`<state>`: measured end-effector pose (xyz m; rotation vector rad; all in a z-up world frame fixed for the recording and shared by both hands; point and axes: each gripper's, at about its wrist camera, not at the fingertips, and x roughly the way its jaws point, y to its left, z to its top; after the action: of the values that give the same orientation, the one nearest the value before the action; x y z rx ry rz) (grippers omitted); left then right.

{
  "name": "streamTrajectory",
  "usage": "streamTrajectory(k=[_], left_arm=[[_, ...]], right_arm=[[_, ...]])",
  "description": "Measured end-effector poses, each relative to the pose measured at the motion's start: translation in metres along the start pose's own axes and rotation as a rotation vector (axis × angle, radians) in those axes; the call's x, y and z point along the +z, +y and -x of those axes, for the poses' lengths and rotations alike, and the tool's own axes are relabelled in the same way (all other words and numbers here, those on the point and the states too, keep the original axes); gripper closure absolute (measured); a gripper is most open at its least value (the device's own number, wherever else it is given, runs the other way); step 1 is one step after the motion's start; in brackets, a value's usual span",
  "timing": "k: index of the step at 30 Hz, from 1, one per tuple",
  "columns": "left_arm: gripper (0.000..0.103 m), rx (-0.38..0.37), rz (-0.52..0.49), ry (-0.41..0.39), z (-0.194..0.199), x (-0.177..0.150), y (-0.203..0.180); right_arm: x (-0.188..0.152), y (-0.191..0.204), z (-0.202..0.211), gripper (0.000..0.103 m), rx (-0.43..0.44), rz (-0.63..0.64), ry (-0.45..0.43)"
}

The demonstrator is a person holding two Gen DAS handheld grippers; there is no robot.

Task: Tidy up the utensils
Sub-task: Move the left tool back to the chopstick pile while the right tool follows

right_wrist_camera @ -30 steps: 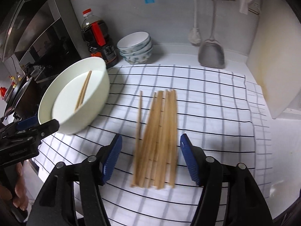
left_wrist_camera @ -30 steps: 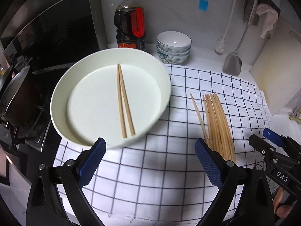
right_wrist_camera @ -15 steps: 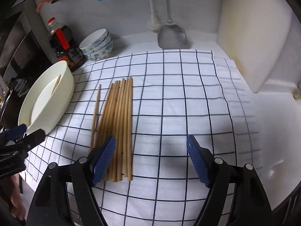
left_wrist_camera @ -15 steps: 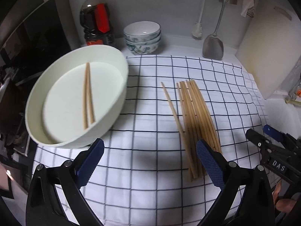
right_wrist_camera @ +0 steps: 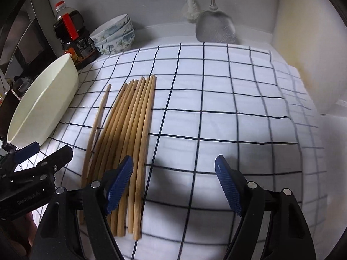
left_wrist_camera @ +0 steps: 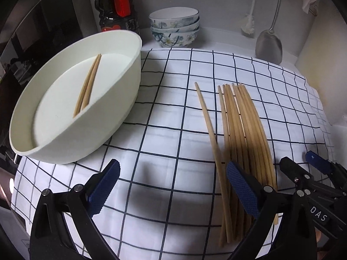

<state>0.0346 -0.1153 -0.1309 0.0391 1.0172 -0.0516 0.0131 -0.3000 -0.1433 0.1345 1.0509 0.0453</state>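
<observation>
A big white bowl (left_wrist_camera: 130,82) stands on the left of a checked cloth (left_wrist_camera: 169,112), with two wooden chopsticks (left_wrist_camera: 87,86) lying in it. Several more chopsticks (left_wrist_camera: 245,130) lie bundled on the cloth, one single chopstick (left_wrist_camera: 208,121) just left of them. My left gripper (left_wrist_camera: 173,177) is open and empty, low over the cloth, its right finger above the bundle's near ends. My right gripper (right_wrist_camera: 173,166) is also open and empty; its left finger hangs over the bundle (right_wrist_camera: 130,130), and the bowl (right_wrist_camera: 43,108) is far left.
At the back stand a dark sauce bottle (left_wrist_camera: 117,4) and stacked patterned bowls (left_wrist_camera: 175,28). A metal spatula (left_wrist_camera: 269,45) and a brush (left_wrist_camera: 247,26) hang on the wall. A pale cutting board (right_wrist_camera: 308,43) leans at the right. A dark stove borders the left.
Both grippers have come down closer to the cloth. The left one shifted from over the bowl toward the bundle. The right one moved right of the bundle and its jaws stand wider.
</observation>
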Motion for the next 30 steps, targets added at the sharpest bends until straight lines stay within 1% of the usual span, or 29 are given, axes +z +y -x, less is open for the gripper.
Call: streamTrajectory(k=[3, 7, 20, 27, 30], left_arm=[[0.006, 0.008, -0.005, 0.004, -0.007, 0.000, -0.002], [0.006, 0.000, 0.001, -0.002, -0.010, 0.001, -0.002], [0.006, 0.011, 0.000, 0.012, -0.019, 0.001, 0.000], [0.006, 0.016, -0.001, 0.015, -0.023, 0.002, -0.003], [0.006, 0.029, -0.009, 0.023, -0.027, 0.003, -0.005]], right_arm=[[-0.001, -0.001, -0.008, 0.029, 0.000, -0.005, 0.007], [-0.002, 0.001, -0.012, 0.029, -0.002, 0.006, 0.011], [-0.003, 0.010, -0.012, 0.029, -0.077, 0.119, -0.002], [0.000, 0.017, -0.017, 0.029, -0.114, 0.171, 0.006], [-0.001, 0.016, -0.019, 0.029, -0.120, 0.169, 0.002]])
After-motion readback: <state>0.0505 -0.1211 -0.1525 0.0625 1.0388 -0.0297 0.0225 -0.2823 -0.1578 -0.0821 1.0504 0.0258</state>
